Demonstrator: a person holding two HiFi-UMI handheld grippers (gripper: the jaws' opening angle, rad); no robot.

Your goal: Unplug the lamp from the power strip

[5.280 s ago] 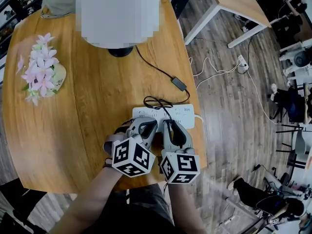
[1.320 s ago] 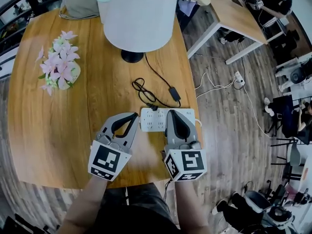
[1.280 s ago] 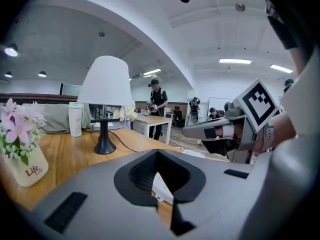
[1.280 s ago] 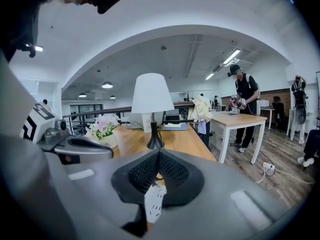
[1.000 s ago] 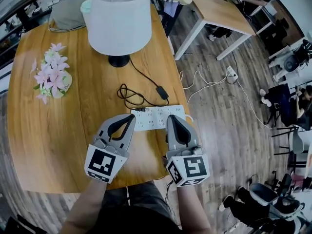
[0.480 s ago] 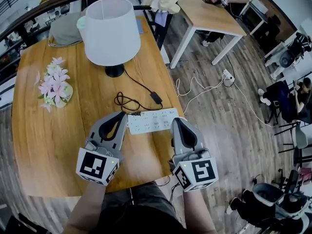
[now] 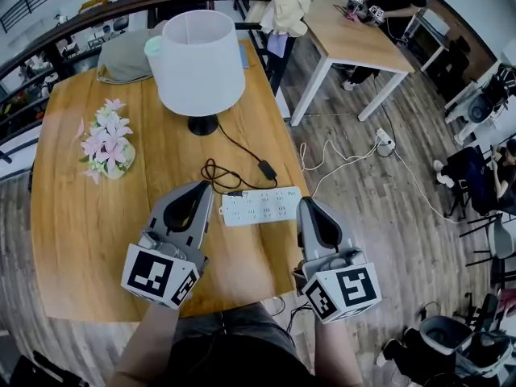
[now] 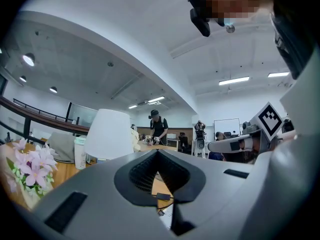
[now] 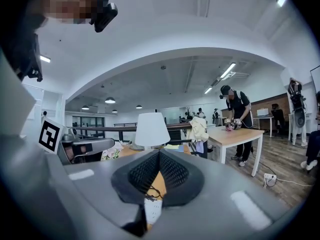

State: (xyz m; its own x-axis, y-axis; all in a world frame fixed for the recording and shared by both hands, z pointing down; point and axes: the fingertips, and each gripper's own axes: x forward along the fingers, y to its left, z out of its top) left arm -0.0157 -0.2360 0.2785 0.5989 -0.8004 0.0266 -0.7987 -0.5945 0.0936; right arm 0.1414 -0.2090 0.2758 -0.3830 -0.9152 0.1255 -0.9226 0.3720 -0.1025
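The power strip (image 7: 260,205) lies flat on the worktop (image 7: 89,216), close to its right edge and not far from the front edge by the person. The lamp's black plug (image 7: 235,192) appears to lie on the wood just at the strip's left end rather than in a socket, though it is too small to be sure. If so, the unplugging looks done and nothing is left but to move clear. From the plug the lamp cord (image 7: 214,172) loops loosely, runs past an inline switch (image 7: 264,168) and reaches the lamp (image 7: 200,59), which stands upright well behind.

The left hand-held gripper (image 7: 205,189) hovers near the strip's left end and the right hand-held gripper (image 7: 307,205) near its right end. Each has its jaws pressed together with nothing between them, and neither touches the strip.

To the right the worktop soon ends above the floor (image 7: 363,200). Leftward there is broad bare wood as far as the flowers (image 7: 105,135), so that side is the safer way to move.
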